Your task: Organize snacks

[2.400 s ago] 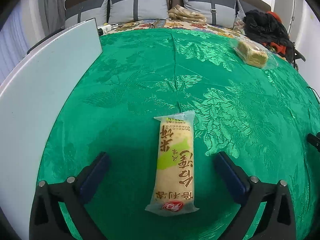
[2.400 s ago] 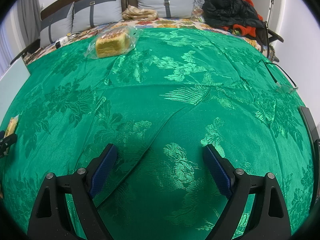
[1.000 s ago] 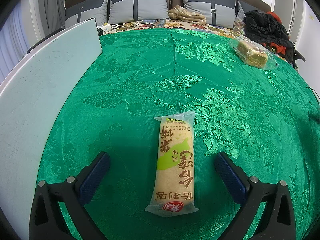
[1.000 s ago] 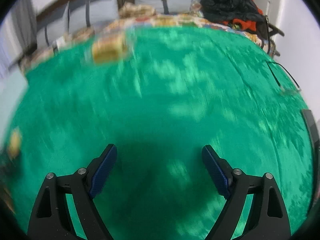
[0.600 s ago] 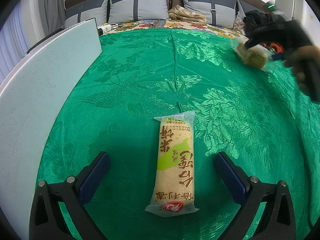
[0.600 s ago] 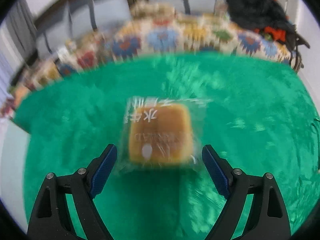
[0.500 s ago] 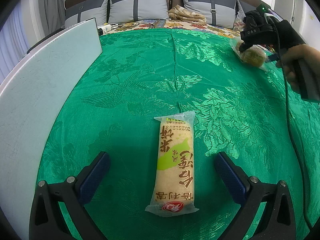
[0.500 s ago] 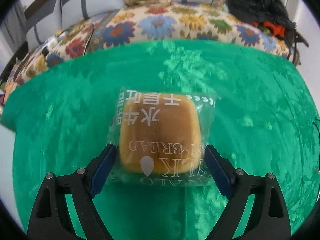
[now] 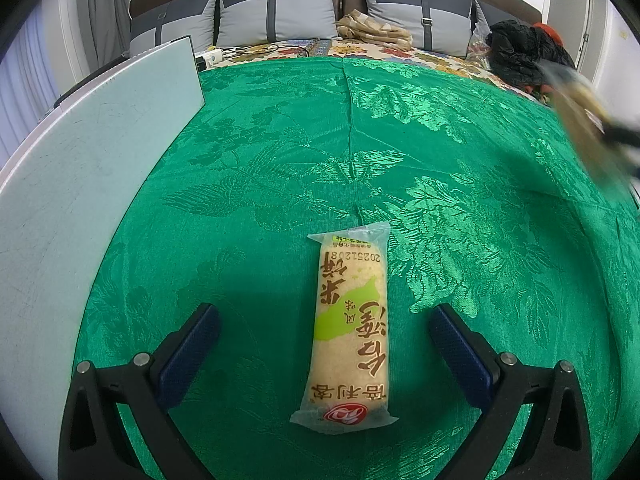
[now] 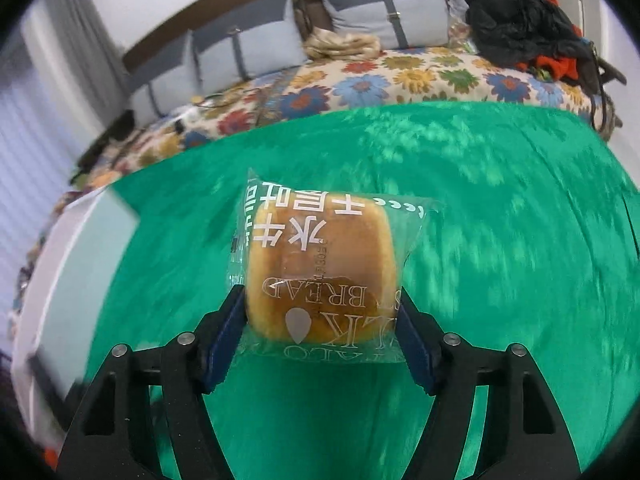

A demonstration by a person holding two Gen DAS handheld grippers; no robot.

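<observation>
A long rice-cracker packet (image 9: pixel 349 328) with green and brown print lies on the green cloth between the open fingers of my left gripper (image 9: pixel 326 344), untouched by either pad. My right gripper (image 10: pixel 320 320) is shut on a wrapped milk bread bun (image 10: pixel 320 268) in clear plastic and holds it lifted above the cloth. In the left wrist view the bun and right gripper show as a blurred streak (image 9: pixel 588 120) at the far right.
A pale blue-white board (image 9: pixel 80 168) lies along the cloth's left side and also shows in the right wrist view (image 10: pixel 80 248). Beyond the green cloth (image 9: pixel 400 140) is a floral bedspread (image 10: pixel 400 76), grey pillows (image 9: pixel 276 12) and a pile of black clothes (image 10: pixel 520 20).
My right gripper swept across to the bread bun, closed on it and lifted it off the cloth, moving left. The left gripper and the cracker packet have not moved.
</observation>
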